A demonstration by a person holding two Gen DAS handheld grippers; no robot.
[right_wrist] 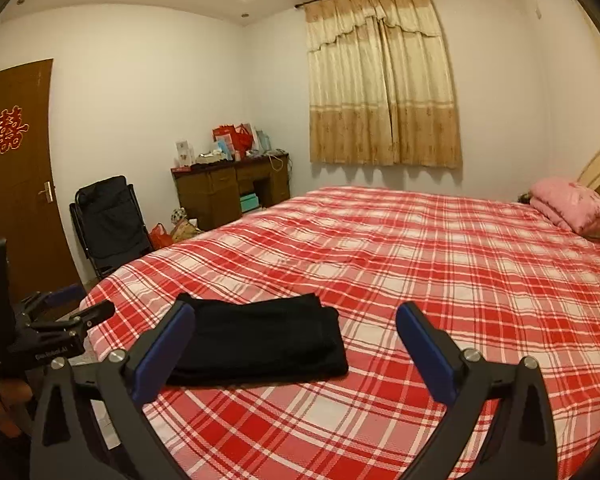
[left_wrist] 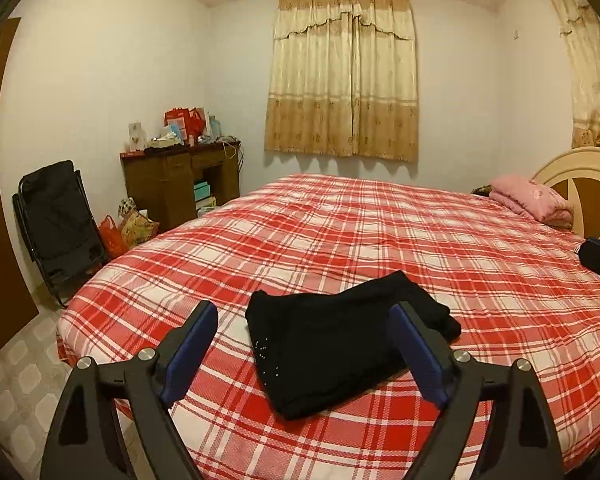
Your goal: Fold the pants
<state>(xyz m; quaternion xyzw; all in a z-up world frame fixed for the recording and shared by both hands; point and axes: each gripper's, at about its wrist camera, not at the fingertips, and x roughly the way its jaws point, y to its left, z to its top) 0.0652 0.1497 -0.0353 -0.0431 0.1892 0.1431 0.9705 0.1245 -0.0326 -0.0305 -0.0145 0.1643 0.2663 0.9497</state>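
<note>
The black pants (left_wrist: 332, 336) lie folded in a compact stack on the red plaid bed (left_wrist: 380, 240), near its front corner. My left gripper (left_wrist: 304, 312) is open and empty, held above and just in front of the pants. In the right wrist view the pants (right_wrist: 260, 340) lie to the left of my right gripper (right_wrist: 296, 316), which is open and empty above the bed (right_wrist: 420, 260). The left gripper's body (right_wrist: 40, 340) shows at the left edge of that view.
A pink folded blanket (left_wrist: 532, 200) lies by the headboard (left_wrist: 580, 184) at the far right. Beyond the bed's left side stand a black folding chair (left_wrist: 56, 220), bags on the floor (left_wrist: 128, 228) and a cluttered wooden desk (left_wrist: 180, 180). A brown door (right_wrist: 16, 180) is at the left.
</note>
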